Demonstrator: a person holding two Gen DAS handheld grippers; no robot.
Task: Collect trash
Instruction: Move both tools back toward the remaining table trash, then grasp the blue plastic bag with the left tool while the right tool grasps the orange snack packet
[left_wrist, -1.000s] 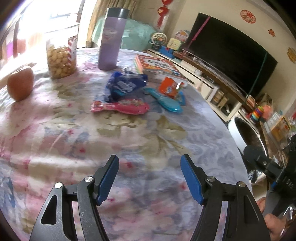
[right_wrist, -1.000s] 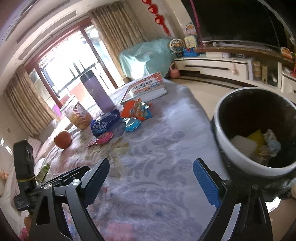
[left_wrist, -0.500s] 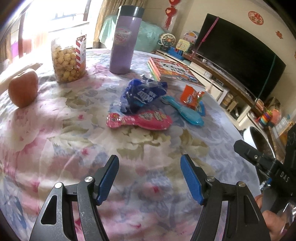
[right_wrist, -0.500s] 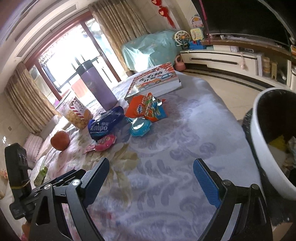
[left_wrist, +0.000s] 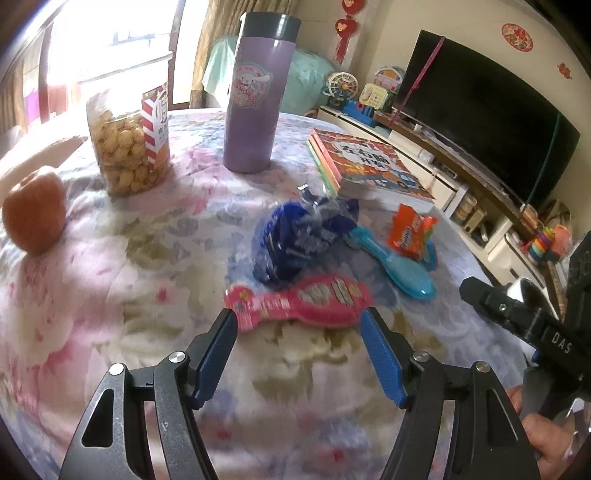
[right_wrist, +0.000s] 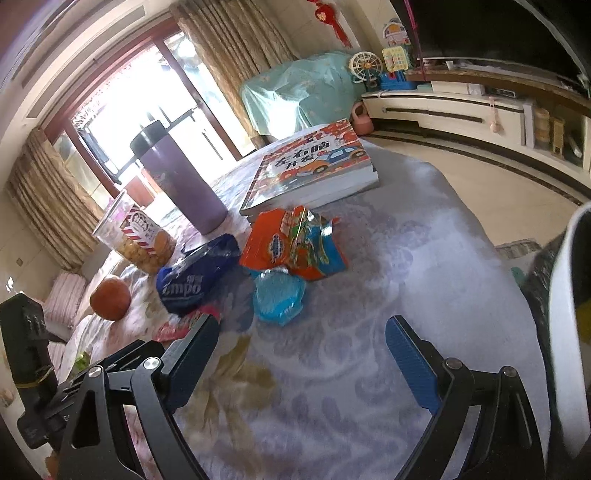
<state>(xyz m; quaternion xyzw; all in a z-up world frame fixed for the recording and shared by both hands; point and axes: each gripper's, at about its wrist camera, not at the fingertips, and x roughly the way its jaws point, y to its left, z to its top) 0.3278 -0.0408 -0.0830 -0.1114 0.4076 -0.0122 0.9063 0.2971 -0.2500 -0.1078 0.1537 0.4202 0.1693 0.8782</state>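
A: With both sets of jaws spread wide and nothing between them, the left gripper (left_wrist: 299, 332) hangs just short of the pink wrapper (left_wrist: 299, 301), and the right gripper (right_wrist: 301, 339) sits over bare cloth of the tabletop (right_wrist: 406, 266). Why that spacing?

B: Probably one wrapper each. The left lines up on the pink one, flat on the cloth, so its fingers would have to straddle it low. The right is nearest the teal wrapper (right_wrist: 279, 295).

A: And behind those?

B: The blue bag (left_wrist: 299, 236) lies crumpled beside the pink wrapper, and the orange packet (right_wrist: 291, 243) partly overlaps the teal one. Those four look like the trash.

A: Farther back?

B: A book (left_wrist: 365, 162), a purple flask (left_wrist: 255, 99), a jar of snacks (left_wrist: 129, 144) and an apple (left_wrist: 33, 210), likely keepers. The white bin (right_wrist: 569, 350) stands off the tabletop's edge at the right, handy for dropping.
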